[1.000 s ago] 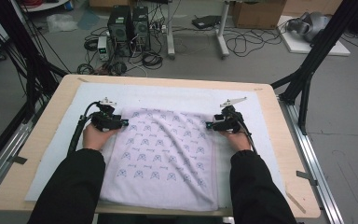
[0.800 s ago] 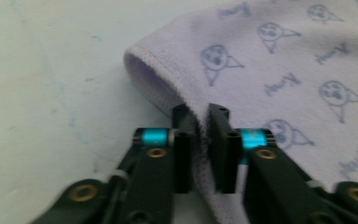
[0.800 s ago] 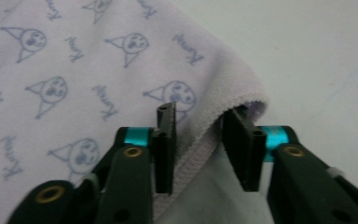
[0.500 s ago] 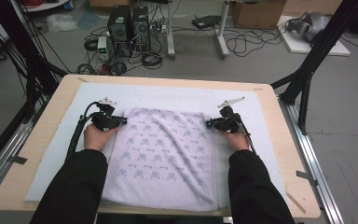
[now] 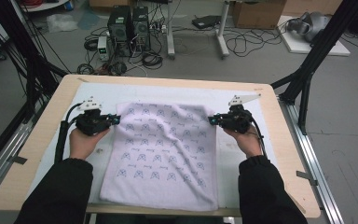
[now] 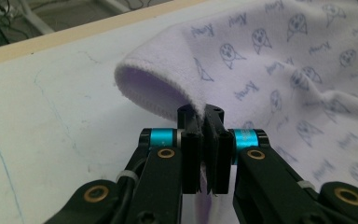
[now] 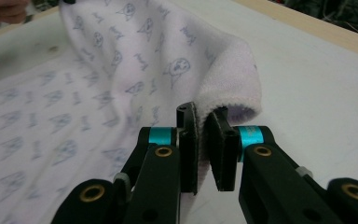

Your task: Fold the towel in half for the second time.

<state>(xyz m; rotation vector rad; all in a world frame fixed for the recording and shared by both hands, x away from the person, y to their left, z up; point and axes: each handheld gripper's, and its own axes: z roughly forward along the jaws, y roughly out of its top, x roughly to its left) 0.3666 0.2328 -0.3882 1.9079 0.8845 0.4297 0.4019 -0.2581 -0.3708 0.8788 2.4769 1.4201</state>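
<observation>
While small script words sit among the printed face motifs, too blurred to read, the towel (image 5: 161,149) lies on the bench (image 5: 37,154) between both grippers. The left gripper (image 5: 114,120) pinches the towel's far corner just ahead of its jaws, the edge curling into a loop above them. The right gripper (image 5: 213,120) pinches the opposite far corner, the fold bulging beyond its jaws. Both hands (image 5: 83,142) are held palm-up beneath the grippers, which point inward at each other, forearms coming from the near edge.
</observation>
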